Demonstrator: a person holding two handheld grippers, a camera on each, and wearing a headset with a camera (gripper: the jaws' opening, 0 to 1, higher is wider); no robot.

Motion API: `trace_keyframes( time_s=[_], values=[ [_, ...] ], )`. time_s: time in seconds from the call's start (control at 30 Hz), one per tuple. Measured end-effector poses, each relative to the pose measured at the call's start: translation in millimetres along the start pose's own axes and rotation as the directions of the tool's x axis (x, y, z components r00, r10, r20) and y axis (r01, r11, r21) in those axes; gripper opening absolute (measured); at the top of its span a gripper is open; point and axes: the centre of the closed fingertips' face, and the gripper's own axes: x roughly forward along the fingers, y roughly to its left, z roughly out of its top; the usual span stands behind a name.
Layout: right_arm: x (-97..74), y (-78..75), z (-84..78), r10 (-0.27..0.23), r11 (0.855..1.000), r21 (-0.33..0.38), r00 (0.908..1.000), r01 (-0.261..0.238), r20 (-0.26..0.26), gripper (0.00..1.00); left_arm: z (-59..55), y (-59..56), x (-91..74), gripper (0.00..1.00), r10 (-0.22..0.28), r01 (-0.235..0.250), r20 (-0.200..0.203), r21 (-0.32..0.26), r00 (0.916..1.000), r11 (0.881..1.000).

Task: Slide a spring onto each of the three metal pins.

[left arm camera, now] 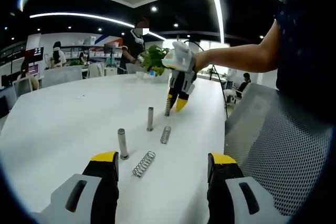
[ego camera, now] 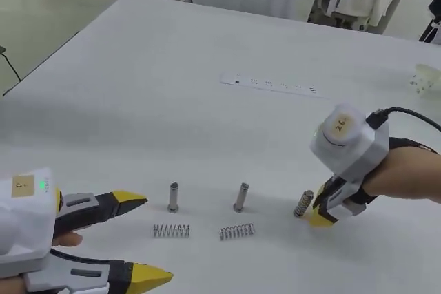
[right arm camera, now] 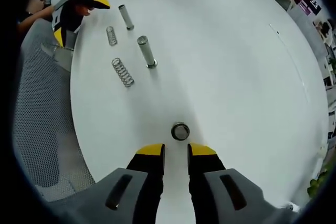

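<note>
Right gripper [right arm camera: 176,150] beside spring-covered pin [right arm camera: 180,131], two springs [right arm camera: 122,72] loose

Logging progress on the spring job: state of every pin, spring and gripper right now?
Left pin: upright, bare.
Middle pin: upright, bare.
Right pin: upright, holds the third spring.
Left loose spring: lying flat on the table.
Right loose spring: lying flat on the table.
Left gripper: open wide, empty.
Right gripper: jaws slightly apart, empty, beside the right pin.
</note>
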Motion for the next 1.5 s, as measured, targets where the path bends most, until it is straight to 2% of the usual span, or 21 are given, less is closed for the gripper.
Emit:
trace_keyframes(
  time_s=[0.3, 0.7, 0.9, 1.07, 1.5],
  values=[
    [-1.7, 16.7, -2.7, 0.001, 1.000, -0.002, 1.0000, -0.001, 0.007, 0.15, 0.3, -1.1, 0.8, 0.64, -0.006, 0.006, 0.000, 0.004, 1.0000, 1.000],
    [2.1, 45.4, 6.5, 0.030, 0.999, -0.015, 0.9990, -0.030, 0.032, 0.15, 1.2, -4.1, 1.7, 0.64, -0.011, 0.011, 0.007, 0.010, 0.9999, 1.000],
    [-0.8, 62.2, 21.2, 0.056, 0.998, -0.040, 0.9967, -0.054, 0.060, 0.14, 1.3, -4.9, 0.5, 0.63, -0.009, 0.009, 0.011, 0.010, 0.9999, 1.000],
    [-2.0, 73.3, 39.3, 0.065, 0.994, -0.091, 0.9951, -0.058, 0.075, 0.14, 2.1, -5.9, 0.4, 0.63, -0.011, 0.011, 0.012, 0.015, 0.9999, 1.000],
    [0.6, 73.9, 67.9, 0.067, 0.986, -0.158, 0.9919, -0.050, 0.108, 0.14, 2.8, -6.5, -2.1, 0.62, -0.004, 0.004, 0.011, 0.017, 0.9999, 1.000]
  ],
)
